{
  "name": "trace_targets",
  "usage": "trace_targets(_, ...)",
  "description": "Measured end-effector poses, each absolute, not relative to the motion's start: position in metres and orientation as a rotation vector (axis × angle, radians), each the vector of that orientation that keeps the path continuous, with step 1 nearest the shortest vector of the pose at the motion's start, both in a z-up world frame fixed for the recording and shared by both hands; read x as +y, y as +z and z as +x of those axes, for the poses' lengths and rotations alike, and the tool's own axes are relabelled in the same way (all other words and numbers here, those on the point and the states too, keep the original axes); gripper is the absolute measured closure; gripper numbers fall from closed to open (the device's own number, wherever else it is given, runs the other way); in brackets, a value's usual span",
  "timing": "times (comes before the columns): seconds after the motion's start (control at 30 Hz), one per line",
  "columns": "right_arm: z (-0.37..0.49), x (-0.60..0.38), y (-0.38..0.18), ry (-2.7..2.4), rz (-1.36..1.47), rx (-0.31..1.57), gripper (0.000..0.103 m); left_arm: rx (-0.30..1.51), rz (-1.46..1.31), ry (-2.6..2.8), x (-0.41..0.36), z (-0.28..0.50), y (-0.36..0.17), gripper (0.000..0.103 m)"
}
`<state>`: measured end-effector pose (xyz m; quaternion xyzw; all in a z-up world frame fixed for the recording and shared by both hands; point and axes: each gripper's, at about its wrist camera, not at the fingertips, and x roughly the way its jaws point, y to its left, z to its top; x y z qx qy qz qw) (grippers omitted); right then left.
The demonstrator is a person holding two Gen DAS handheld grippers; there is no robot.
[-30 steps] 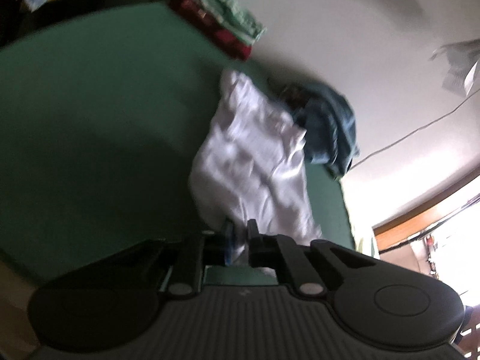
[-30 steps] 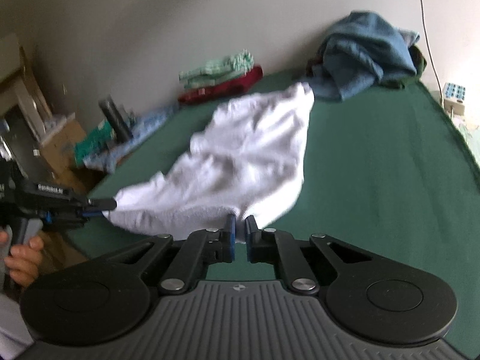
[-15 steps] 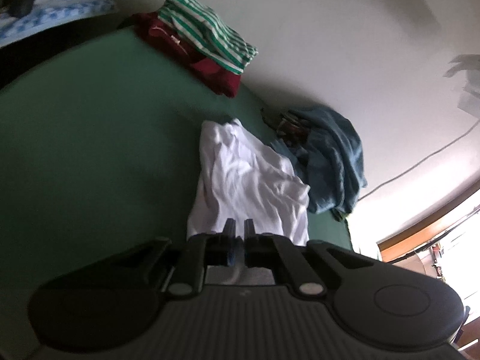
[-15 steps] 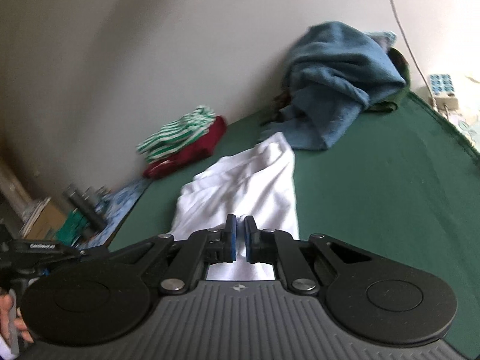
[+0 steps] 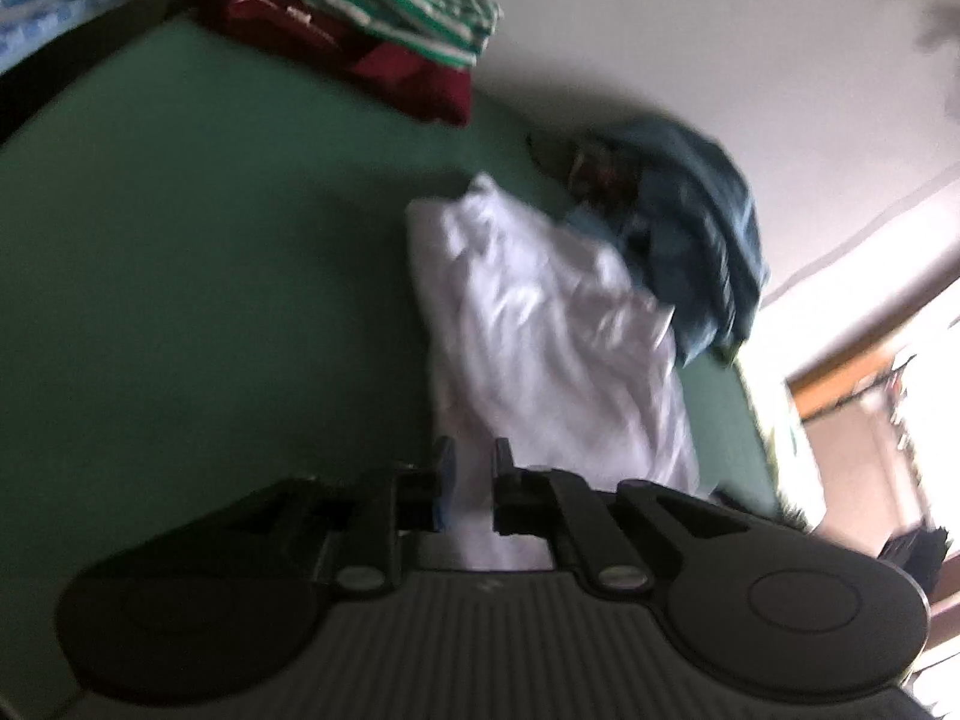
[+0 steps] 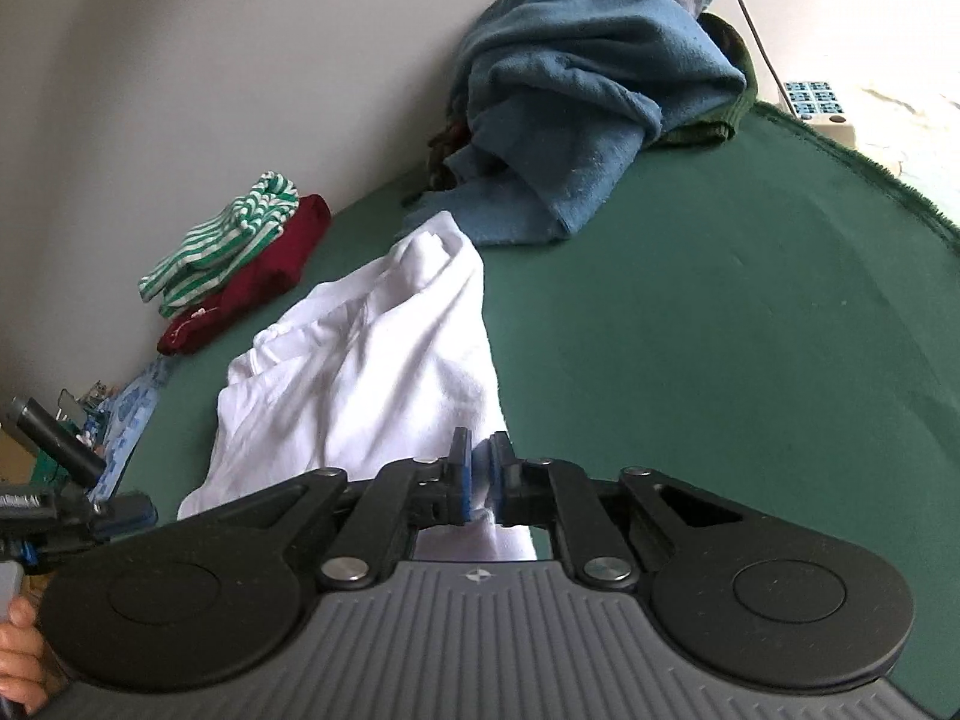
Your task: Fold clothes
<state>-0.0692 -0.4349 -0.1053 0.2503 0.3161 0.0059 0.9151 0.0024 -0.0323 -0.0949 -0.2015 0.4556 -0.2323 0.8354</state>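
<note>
A white garment [image 5: 540, 330] [image 6: 372, 372] lies crumpled lengthwise on the green cloth-covered surface [image 6: 720, 330], its far end near the blue pile. In the left wrist view my left gripper [image 5: 474, 462] has its fingers close together, with the garment's near edge running between them. My right gripper [image 6: 480, 456] is shut on another part of the same near edge, and white cloth shows between its blue pads. The left gripper [image 6: 138, 516] also appears at the lower left of the right wrist view, right by the garment's corner.
A heap of blue clothing [image 6: 588, 90] [image 5: 702, 228] sits at the back against the wall. A green-striped garment folded on a dark red one [image 6: 240, 240] [image 5: 372, 12] lies at the back left. A power strip [image 6: 816, 102] sits beyond the right edge. A hand [image 6: 18, 660] holds the left gripper.
The garment, stretched wide between the grippers a second ago, now lies narrower on the green surface. Both grippers have come closer together, still holding its near edge.
</note>
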Motion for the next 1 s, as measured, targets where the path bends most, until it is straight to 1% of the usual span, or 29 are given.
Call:
trace_targets(0.03,-0.072,-0.434,-0.103,0.012,0.503,0.646,0.076,0.981,-0.393,-0.497,-0.032,-0.002,-0.099,0.075)
trace_targets(0.07,-0.074,-0.433,-0.102,0.011,0.49,0.64,0.067,1.004,-0.373,-0.504,-0.034,-0.005,-0.105,0.057)
trace_targets(0.1,-0.077,-0.432,-0.1,0.01,0.477,0.635,0.063,0.997,-0.359,-0.521,-0.037,-0.008,-0.105,0.049)
trace_targets(0.13,-0.077,-0.431,-0.099,0.014,0.46,0.634,0.063,0.985,-0.347,-0.538,-0.041,-0.011,-0.106,0.038)
trace_targets(0.17,-0.077,-0.43,-0.098,0.02,0.441,0.634,0.062,0.974,-0.335,-0.556,-0.044,-0.014,-0.106,0.037)
trace_targets(0.2,-0.076,-0.429,-0.097,0.025,0.422,0.634,0.061,0.967,-0.312,-0.568,-0.05,-0.015,-0.105,0.04)
trace_targets(0.23,-0.076,-0.427,-0.097,0.031,0.403,0.634,0.061,0.955,-0.283,-0.579,-0.056,-0.017,-0.105,0.052)
trace_targets(0.27,-0.076,-0.426,-0.096,0.036,0.384,0.634,0.06,0.943,-0.252,-0.589,-0.062,-0.019,-0.105,0.073)
trace_targets(0.33,-0.075,-0.424,-0.094,0.047,0.346,0.633,0.06,0.923,-0.206,-0.585,-0.07,-0.022,-0.103,0.091)
trace_targets(0.37,-0.073,-0.421,-0.095,0.062,0.327,0.636,0.061,0.911,-0.195,-0.579,-0.071,-0.024,-0.102,0.093)
trace_targets(0.43,-0.066,-0.415,-0.099,0.1,0.297,0.657,0.078,0.89,-0.201,-0.559,-0.07,-0.028,-0.097,0.095)
trace_targets(0.47,-0.064,-0.413,-0.1,0.106,0.287,0.664,0.097,0.878,-0.2,-0.55,-0.07,-0.03,-0.094,0.095)
trace_targets(0.53,-0.062,-0.411,-0.101,0.113,0.273,0.665,0.098,0.851,-0.199,-0.534,-0.07,-0.034,-0.087,0.096)
trace_targets(0.77,-0.074,-0.424,-0.074,0.119,0.349,0.522,0.099,0.722,-0.224,-0.505,-0.075,-0.028,-0.052,0.097)
trace_targets(0.83,-0.067,-0.427,-0.076,0.11,0.38,0.506,0.099,0.701,-0.216,-0.497,-0.077,-0.019,-0.046,0.097)
trace_targets(1.0,-0.042,-0.426,-0.087,0.091,0.434,0.494,0.098,0.746,-0.195,-0.47,-0.081,0.008,-0.066,0.097)
